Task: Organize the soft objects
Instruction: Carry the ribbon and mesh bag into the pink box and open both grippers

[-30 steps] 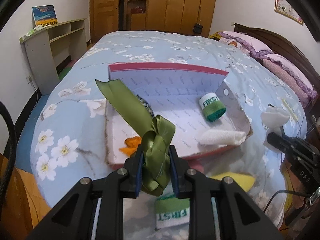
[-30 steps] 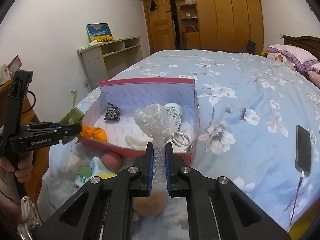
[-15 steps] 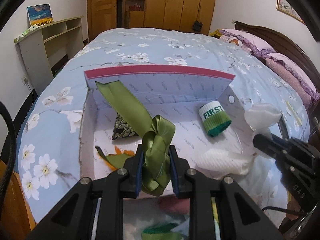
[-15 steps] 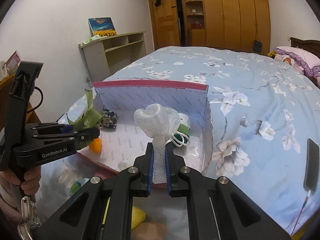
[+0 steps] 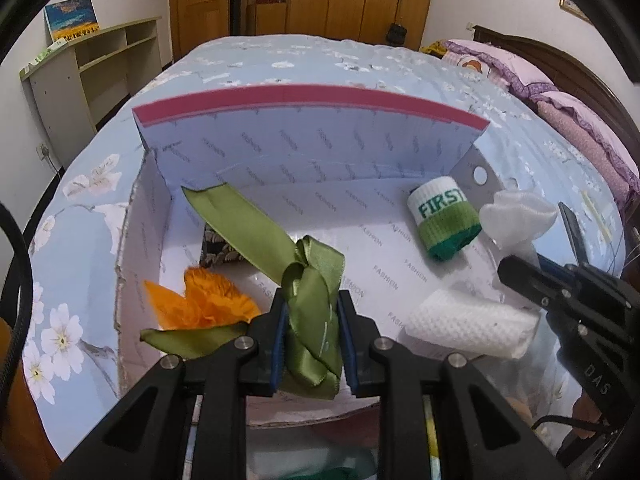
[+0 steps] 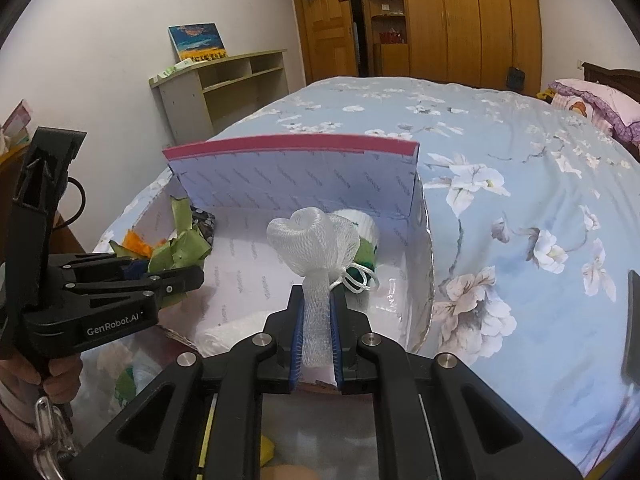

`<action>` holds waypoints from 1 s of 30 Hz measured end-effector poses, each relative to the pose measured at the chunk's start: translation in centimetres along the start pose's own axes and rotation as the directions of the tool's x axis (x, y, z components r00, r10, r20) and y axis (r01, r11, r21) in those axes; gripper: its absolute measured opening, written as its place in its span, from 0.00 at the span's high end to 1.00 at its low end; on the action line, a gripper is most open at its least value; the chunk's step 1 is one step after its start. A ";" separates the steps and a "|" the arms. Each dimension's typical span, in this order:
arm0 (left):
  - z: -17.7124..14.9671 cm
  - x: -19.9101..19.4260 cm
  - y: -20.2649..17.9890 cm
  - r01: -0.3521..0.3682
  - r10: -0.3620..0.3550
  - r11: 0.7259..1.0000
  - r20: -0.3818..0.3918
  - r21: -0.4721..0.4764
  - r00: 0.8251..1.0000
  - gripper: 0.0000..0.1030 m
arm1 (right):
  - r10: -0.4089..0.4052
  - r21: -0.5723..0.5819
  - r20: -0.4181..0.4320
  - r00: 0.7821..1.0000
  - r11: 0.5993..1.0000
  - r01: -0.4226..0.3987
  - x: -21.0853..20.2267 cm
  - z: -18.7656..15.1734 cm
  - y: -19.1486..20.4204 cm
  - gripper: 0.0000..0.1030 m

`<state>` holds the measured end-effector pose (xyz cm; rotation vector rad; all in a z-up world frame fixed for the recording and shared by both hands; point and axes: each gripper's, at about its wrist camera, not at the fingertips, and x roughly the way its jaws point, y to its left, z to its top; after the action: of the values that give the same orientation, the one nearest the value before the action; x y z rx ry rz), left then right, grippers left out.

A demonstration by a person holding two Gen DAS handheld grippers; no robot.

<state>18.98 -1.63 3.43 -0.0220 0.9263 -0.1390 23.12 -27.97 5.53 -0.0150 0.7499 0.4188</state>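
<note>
My left gripper (image 5: 312, 340) is shut on a green satin ribbon (image 5: 308, 276) and holds it over the near left part of an open white box with a red rim (image 5: 312, 100). My right gripper (image 6: 317, 324) is shut on a white mesh puff (image 6: 312, 236) over the box's near right side (image 6: 416, 240). Inside the box lie an orange fluffy piece (image 5: 208, 300), a dark patterned pouch (image 5: 218, 250), a white and green "FIRST" wristband (image 5: 442, 220) and a white knitted roll (image 5: 468, 324).
The box sits on a bed with a blue flowered cover (image 6: 520, 184). A phone (image 6: 632, 320) lies on the cover at right. A shelf unit (image 6: 224, 88) stands by the left wall. More soft items lie below the grippers, mostly hidden.
Both grippers have moved forward over the box with their loads still held. The box now fills more of both views.
</note>
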 end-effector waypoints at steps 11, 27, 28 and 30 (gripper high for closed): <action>-0.6 1.1 0.0 -0.007 0.005 1.000 -0.057 -0.021 0.998 0.61 | -0.002 0.028 -0.006 1.000 1.000 0.002 0.3 -0.4 -0.5 0.80; -0.7 -2.7 -0.7 -0.005 0.005 1.000 0.013 0.018 1.000 0.53 | -0.051 0.017 0.060 0.997 0.999 0.050 -2.0 -0.3 -0.2 0.62; -0.7 -3.0 -0.7 -0.003 0.003 1.000 0.017 0.018 1.000 0.53 | -0.052 0.017 0.063 0.997 0.999 0.051 -2.2 -0.4 -0.1 0.62; -0.8 -3.6 -0.7 0.000 0.000 1.000 0.025 0.018 1.000 0.53 | -0.053 0.018 0.069 0.996 0.999 0.051 -2.6 -0.4 -0.1 0.62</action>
<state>16.09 -1.84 5.84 -0.0068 0.8995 -0.1471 21.21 -29.02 6.95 -0.0049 0.6829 0.3619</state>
